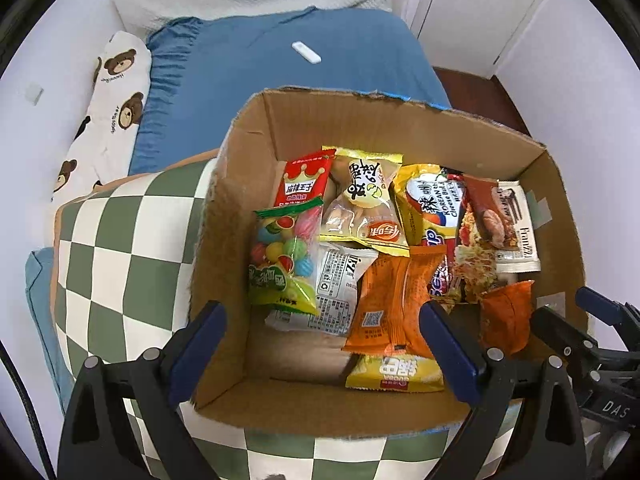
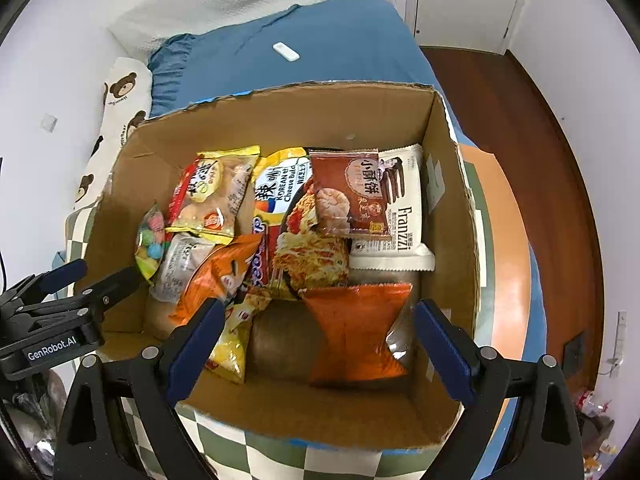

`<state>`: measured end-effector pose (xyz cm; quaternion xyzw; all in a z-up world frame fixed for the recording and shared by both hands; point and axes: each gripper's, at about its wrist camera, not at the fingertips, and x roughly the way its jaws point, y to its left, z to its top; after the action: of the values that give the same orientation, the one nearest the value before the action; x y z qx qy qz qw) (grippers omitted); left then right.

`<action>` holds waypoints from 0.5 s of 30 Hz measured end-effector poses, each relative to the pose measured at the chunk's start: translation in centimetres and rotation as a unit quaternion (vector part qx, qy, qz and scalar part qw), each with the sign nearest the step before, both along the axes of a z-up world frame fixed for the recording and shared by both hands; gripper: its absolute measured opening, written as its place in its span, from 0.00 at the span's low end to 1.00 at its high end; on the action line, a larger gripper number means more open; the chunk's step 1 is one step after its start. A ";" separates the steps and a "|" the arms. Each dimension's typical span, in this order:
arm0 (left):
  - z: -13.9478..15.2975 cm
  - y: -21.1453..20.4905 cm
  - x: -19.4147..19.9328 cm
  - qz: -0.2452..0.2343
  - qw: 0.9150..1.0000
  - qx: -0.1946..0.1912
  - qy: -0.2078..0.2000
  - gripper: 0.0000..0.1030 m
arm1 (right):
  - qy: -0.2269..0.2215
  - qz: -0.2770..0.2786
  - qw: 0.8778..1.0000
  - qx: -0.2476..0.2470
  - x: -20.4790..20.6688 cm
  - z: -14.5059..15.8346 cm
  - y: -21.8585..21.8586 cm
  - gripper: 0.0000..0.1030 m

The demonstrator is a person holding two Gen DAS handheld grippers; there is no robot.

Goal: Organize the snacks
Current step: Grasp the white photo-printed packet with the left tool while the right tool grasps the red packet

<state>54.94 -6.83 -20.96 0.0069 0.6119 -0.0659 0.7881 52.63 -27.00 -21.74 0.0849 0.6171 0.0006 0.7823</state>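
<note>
Your left gripper (image 1: 324, 348) and right gripper (image 2: 318, 344) both hang spread wide over the cardboard box (image 1: 256, 128), nothing held between the fingers. The box sits on a green-checked cushion (image 1: 116, 248), its long axis running left to right across both views. Inside, the snack packets lie mostly with their long sides pointing away from you: the candy bag (image 1: 284, 252) at left, the Franzzi packet (image 2: 404, 216) at right. The orange packet (image 2: 356, 332) near you is partly cut off by shadow; lower packets are hidden.
</note>
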 end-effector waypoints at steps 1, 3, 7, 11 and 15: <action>0.3 0.1 -0.3 0.000 1.000 -0.003 -0.004 0.96 | -0.006 0.001 1.000 -0.002 -0.4 0.4 0.1 0.94; 1.2 0.1 -1.3 -0.001 1.000 -0.005 -0.018 0.96 | -0.019 0.002 1.000 -0.006 -1.1 1.1 0.2 0.94; 3.2 0.0 -3.4 -0.007 0.998 -0.003 -0.056 0.96 | -0.043 0.000 0.999 -0.011 -2.7 2.6 0.3 0.94; 5.3 0.1 -5.6 -0.010 0.996 -0.006 -0.090 0.96 | -0.071 -0.001 0.997 -0.019 -4.6 4.2 0.5 0.94; 7.4 0.2 -7.8 -0.013 0.992 -0.007 -0.125 0.96 | -0.104 -0.002 0.994 -0.021 -7.0 6.5 0.7 0.94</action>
<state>47.17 -6.62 -13.53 0.0179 0.5080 -0.0794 0.8575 45.67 -26.34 -15.27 0.0688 0.5324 -0.0052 0.8437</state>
